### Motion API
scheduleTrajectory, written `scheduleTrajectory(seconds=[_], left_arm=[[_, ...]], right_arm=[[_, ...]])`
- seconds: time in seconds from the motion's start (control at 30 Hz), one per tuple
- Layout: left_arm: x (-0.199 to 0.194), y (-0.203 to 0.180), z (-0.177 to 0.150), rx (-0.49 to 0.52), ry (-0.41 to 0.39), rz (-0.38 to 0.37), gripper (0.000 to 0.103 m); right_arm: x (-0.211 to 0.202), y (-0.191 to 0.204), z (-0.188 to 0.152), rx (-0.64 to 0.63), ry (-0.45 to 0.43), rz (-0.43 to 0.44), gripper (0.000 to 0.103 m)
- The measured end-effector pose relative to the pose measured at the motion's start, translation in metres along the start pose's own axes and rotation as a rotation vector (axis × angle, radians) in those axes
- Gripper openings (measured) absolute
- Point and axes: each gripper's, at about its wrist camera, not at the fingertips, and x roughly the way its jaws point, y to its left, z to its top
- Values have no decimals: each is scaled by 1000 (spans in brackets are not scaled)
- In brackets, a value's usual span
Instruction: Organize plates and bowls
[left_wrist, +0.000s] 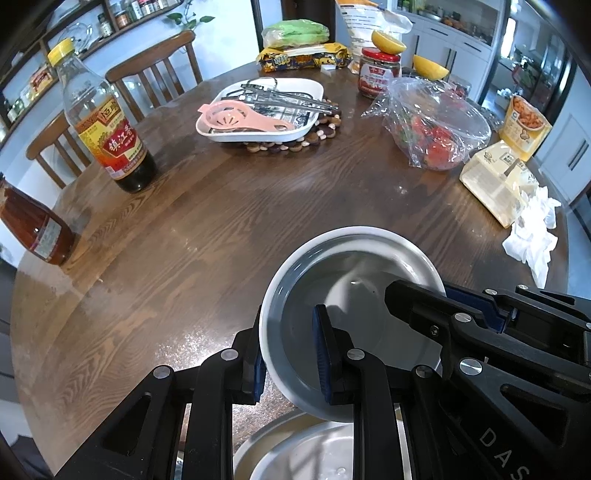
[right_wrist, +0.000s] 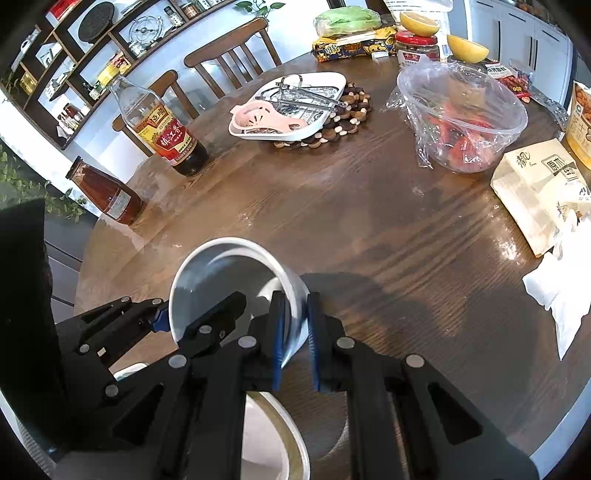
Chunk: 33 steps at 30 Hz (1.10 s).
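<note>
Left wrist view: my left gripper (left_wrist: 290, 354) pinches the near-left wall of the grey bowl (left_wrist: 354, 295), one finger outside the rim, one inside; my right gripper (left_wrist: 443, 306) clamps the opposite wall, its fingers narrow on the rim; the bowl hangs tilted above the wooden table (left_wrist: 221, 229), over a metal dish (left_wrist: 295, 454) at the near edge. Right wrist view: my right gripper (right_wrist: 295, 332) grips the bowl (right_wrist: 221, 280) on its right wall; my left gripper (right_wrist: 192, 317) holds the other side; a vinegar bottle (right_wrist: 162, 133) and a white tray (right_wrist: 295, 107) stand well apart beyond.
</note>
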Motion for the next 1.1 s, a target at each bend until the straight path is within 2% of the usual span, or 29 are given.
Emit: scheduleTrajectory(seconds=[0.4,0.83,1.1], left_arm=[[4,5,-2,-21,10,-3,22],[-18,12,-1,-65,-48,16,22],[-39,12,-10,-73,-95,35,22]], right_arm=[[6,2,0,-1,10,7,13],[-10,13,5,-34,-29,34,13],[-33,25,-5,-74,-71,39,13]])
